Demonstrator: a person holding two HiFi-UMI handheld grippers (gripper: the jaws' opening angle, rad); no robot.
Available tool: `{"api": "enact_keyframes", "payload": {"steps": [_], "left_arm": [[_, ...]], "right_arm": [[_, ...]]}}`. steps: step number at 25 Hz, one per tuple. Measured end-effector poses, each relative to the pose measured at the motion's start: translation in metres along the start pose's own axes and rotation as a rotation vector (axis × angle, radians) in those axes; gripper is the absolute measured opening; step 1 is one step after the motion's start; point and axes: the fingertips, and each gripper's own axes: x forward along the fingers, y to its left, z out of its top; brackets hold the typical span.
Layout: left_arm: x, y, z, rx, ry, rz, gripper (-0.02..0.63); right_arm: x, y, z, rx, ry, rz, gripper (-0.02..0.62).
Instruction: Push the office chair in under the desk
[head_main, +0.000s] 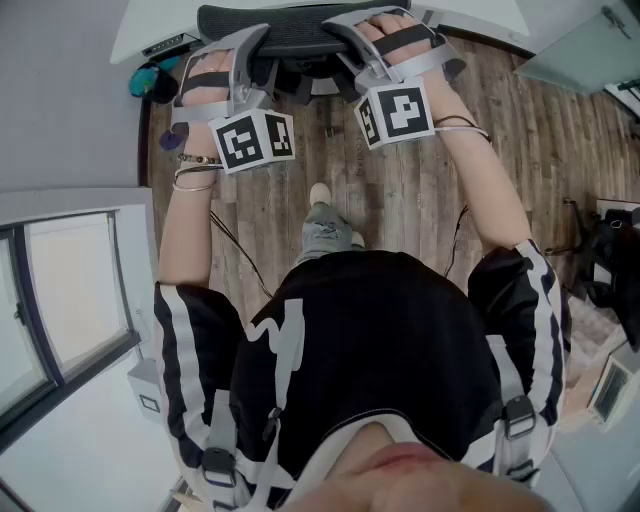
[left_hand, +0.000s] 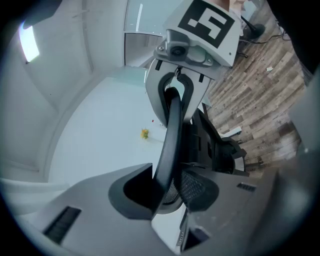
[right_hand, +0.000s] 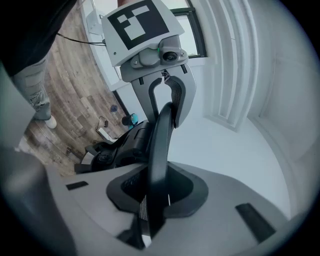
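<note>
Pushing step | left gripper (head_main: 252, 45), right gripper (head_main: 345, 35) clamped on office chair backrest (head_main: 300, 30), frame top | next, likely: even shove toward desk (head_main: 480, 15)

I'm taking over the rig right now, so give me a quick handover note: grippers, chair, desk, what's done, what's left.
Left gripper: shut on the top rim of the office chair backrest.
Right gripper: shut on the same rim, beside the left one.
Chair faces the white desk; in the head view its backrest top sits at the desk edge.
Done: both grips set, chair brought to the desk.
Left: how far the seat is under cannot be seen; push on if needed, then release.
</note>
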Motion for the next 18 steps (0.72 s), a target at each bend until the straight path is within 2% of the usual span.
{"api": "enact_keyframes", "payload": {"steps": [18], "left_arm": [[0.041, 0.008, -0.014, 0.013, 0.009, 0.011, 0.129]], "right_arm": [[0.038, -0.010, -0.022, 0.005, 0.019, -0.004, 0.075]]}}
